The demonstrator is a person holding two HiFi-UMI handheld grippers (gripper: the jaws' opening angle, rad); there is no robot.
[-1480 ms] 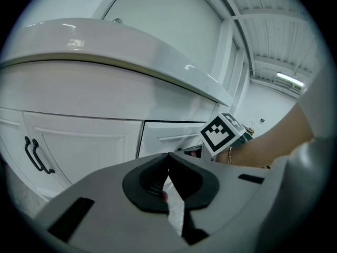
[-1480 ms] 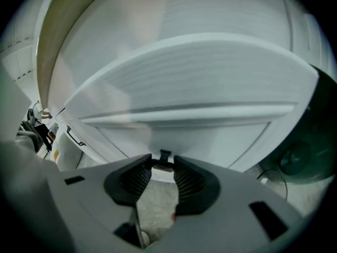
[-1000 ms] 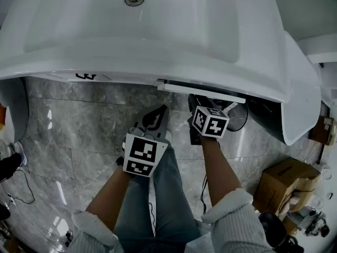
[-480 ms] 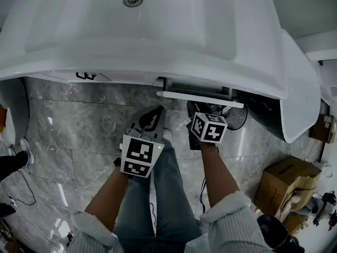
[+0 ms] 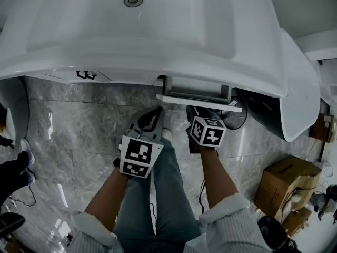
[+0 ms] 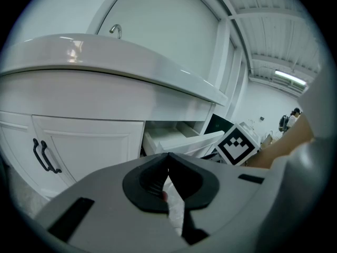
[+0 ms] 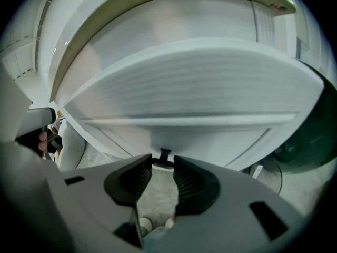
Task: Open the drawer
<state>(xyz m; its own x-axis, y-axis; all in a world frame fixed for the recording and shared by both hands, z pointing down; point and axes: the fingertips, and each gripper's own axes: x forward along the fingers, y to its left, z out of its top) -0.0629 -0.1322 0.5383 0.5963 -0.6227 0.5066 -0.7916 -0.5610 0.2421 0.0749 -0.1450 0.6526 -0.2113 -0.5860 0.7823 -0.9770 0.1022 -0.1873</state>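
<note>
head view: white washbasin [image 5: 158, 30] fills the top, front rim overhanging everything below it. drawer [image 5: 196, 93] sits under the rim right of centre, partly pulled out, its front panel clear of the rim edge. marble floor [image 5: 79, 125] is open below and to the left. cardboard box [image 5: 287, 179] well apart at lower right. right hand-held gripper [image 5: 199, 111] is tucked just under the drawer front, forearm [image 5: 216, 167] running straight up to it, tool pitched steeply down. left hand-held gripper [image 5: 157, 114] sits just left of it, apart from the drawer, above the jeans leg [image 5: 168, 194].

left gripper view: jaws clenched tip to tip, nothing between them. cabinet door [image 6: 84, 141] with a black pull [image 6: 45, 157] on the left, open drawer to its right with one side wall and the front panel showing. right tool's marker cube [image 6: 238, 144] sits just past the drawer front. clear gap between this tool and the cabinet.

right gripper view: jaws part-way apart, tips grasping the black drawer handle [image 7: 164, 153] from both sides. drawer front spans the frame above, floor shows in the gap below. dark round shape at the right edge, can't tell what.
</note>
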